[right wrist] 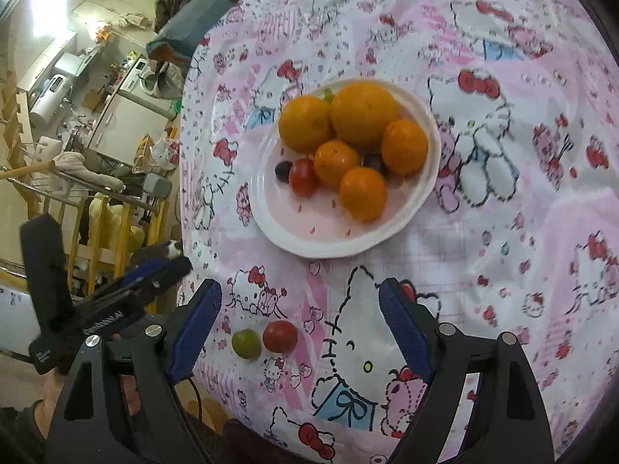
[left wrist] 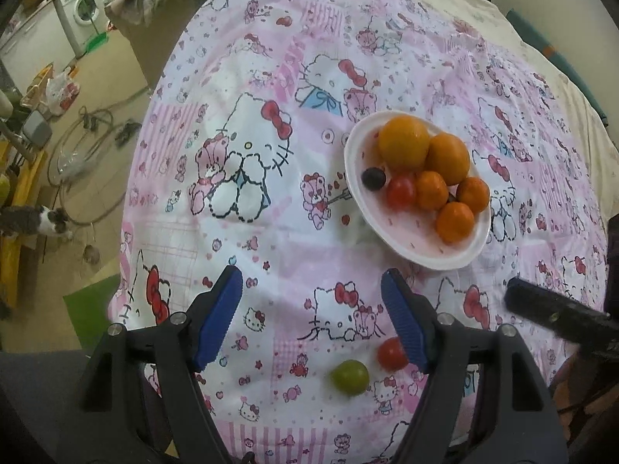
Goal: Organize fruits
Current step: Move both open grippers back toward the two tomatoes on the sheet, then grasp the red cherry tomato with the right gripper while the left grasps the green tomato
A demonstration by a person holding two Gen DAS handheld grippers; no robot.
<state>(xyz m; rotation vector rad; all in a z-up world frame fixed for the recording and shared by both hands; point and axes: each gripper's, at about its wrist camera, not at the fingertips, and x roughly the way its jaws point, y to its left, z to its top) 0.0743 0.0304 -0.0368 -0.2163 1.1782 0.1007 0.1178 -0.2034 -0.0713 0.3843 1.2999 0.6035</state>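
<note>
Pink cartoon-print cloth [left wrist: 240, 123] covers the table; cluttered room beyond.

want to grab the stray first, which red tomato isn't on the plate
The red tomato lying on the cloth beside the green fruit; the other red tomato sits on the plate.

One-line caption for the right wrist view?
Open right gripper above a green tomato and red tomato, short of the fruit-filled plate.

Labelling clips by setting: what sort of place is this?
Probably a lived-in home: a cartoon-print tablecloth, a washing machine behind it, and a cat on the cluttered floor.
</note>
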